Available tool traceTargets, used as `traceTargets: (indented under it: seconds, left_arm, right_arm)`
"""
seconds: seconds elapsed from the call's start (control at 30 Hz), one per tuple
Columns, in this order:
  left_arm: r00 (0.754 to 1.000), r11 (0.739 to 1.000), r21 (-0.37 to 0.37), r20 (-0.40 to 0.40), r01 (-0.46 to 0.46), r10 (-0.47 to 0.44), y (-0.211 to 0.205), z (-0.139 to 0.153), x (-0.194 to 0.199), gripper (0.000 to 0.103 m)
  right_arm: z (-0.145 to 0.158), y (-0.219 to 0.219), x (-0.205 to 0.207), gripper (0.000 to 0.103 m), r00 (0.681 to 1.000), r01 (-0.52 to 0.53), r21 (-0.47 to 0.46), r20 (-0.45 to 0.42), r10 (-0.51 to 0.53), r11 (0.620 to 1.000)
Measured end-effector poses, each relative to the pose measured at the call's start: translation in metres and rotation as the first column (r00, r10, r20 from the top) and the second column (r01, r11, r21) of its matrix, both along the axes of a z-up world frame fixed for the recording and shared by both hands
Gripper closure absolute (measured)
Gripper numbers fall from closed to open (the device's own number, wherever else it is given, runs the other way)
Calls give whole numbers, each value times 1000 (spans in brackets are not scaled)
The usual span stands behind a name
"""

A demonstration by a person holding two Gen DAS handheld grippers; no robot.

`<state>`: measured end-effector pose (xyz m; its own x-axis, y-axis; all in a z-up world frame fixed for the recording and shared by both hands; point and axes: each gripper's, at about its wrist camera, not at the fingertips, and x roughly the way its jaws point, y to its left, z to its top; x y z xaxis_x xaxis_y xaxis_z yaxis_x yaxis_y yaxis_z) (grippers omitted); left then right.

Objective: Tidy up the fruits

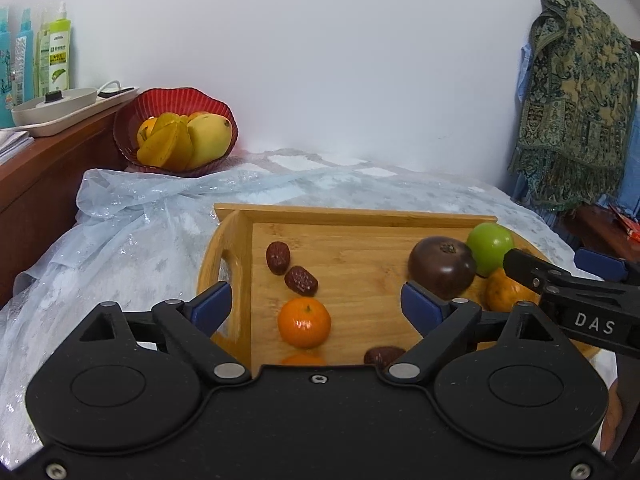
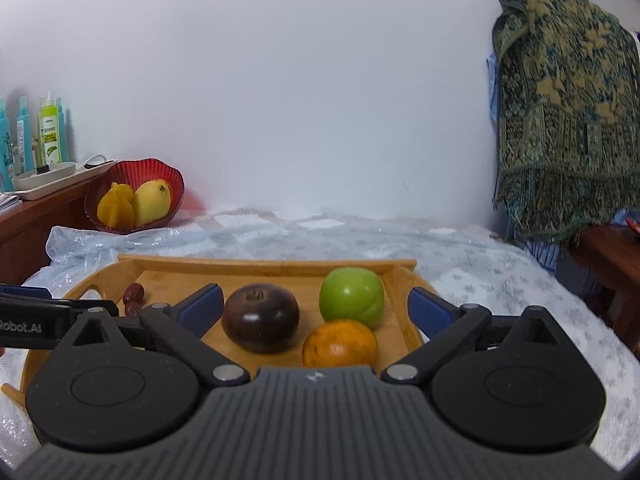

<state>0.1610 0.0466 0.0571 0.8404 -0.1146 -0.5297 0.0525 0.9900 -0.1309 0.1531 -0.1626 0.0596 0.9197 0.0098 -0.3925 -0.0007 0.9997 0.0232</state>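
Left wrist view: a wooden tray (image 1: 360,216) lies on a cloth-covered table (image 1: 120,248), a red bowl (image 1: 132,120) of yellow fruit well behind it. On the tray's right side a dark fruit (image 1: 442,266), a green apple (image 1: 491,246) and an orange (image 1: 504,294) sit close together; a tangerine (image 1: 304,322) and red dates (image 1: 301,280) lie to the left. The left gripper (image 1: 316,304) stands wide apart and empty above the tangerine; the right gripper (image 2: 316,304) is equally spread, holding nothing. A clean pick likely means centring one fruit between the fingers before closing gently.
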Motion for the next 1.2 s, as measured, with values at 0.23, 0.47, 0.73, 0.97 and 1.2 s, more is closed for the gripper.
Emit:
traceTargets:
  seconds: [0.23, 0.47, 0.73, 0.97, 1.2]
  left_arm:
    - [1000, 1000, 8, 2, 4, -4, -3, -7, -23, 12]
    - [1000, 1000, -18, 6, -11, 11, -4, -15, -46, 12]
    - [1000, 1000, -16, -2, -20, 20, -7, -25, -70, 12]
    - [1000, 1000, 12, -2, -29, 29, -12, -33, -86, 12]
    - [1000, 999, 35, -17, -3, 4, -19, -42, -99, 12]
  right_arm:
    - [-6, 1, -19, 0, 1000, 4, -7, 16, -4, 1000]
    - [-14, 0, -46, 0, 999, 3, -10, 45, -3, 1000]
    - [-24, 0, -72, 0, 999, 8, 4, 40, -8, 1000]
    - [-37, 1, -88, 0, 1000, 17, -5, 5, -17, 1000]
    - [-46, 3, -95, 0, 999, 35, -10, -27, -35, 999]
